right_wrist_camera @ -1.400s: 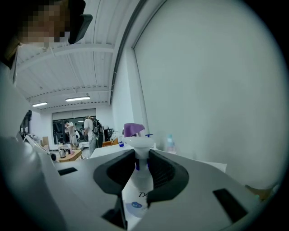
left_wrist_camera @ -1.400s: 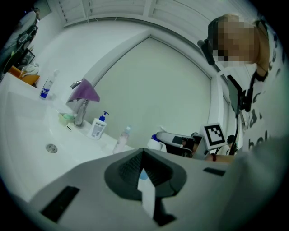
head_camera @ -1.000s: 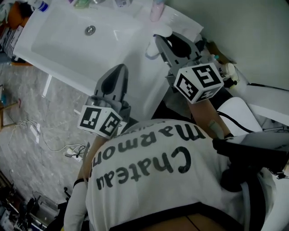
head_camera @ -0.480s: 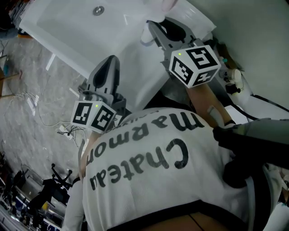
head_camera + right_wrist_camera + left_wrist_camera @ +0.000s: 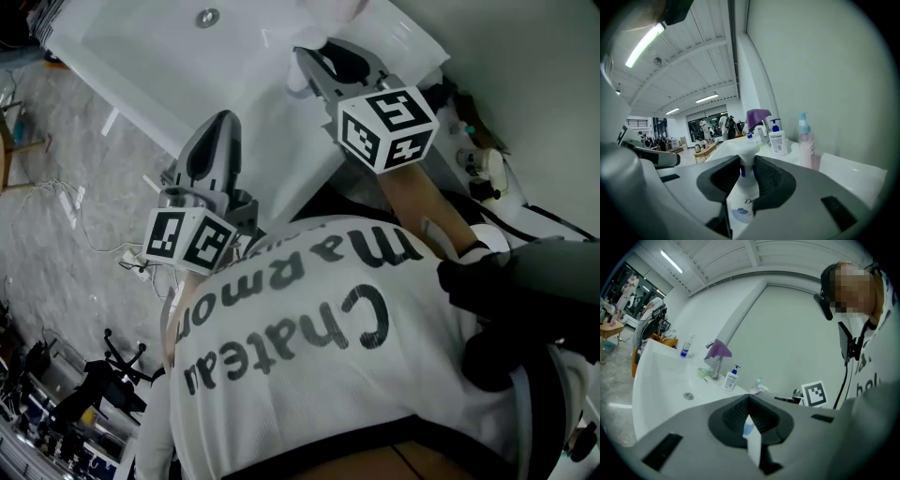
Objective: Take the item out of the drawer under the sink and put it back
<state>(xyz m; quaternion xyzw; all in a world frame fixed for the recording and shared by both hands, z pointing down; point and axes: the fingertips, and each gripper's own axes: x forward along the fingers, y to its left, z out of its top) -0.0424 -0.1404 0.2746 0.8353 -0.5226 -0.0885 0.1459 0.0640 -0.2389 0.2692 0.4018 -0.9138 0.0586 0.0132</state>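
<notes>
The right tool (image 5: 747,165) is found clamped on a white plastic pump bottle (image 5: 740,199). The bottle's neck is gripped between the dark ribbed pads, with the pump head showing above them and the labelled body below. The tool and bottle are held over the right-hand end of the white ceramic washbasin (image 5: 141,66). The left tool (image 5: 749,401) is recorded with its jaws together at the tips, near the basin's front edge. A pink spray bottle (image 5: 805,143) is noted upright on the tabletop beyond.

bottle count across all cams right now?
4. A white pump bottle in the right gripper; on the sink counter, a blue bottle at the far end, a blue-pump bottle beside the faucet, then a pink spray bottle. Others may be hidden.
</notes>
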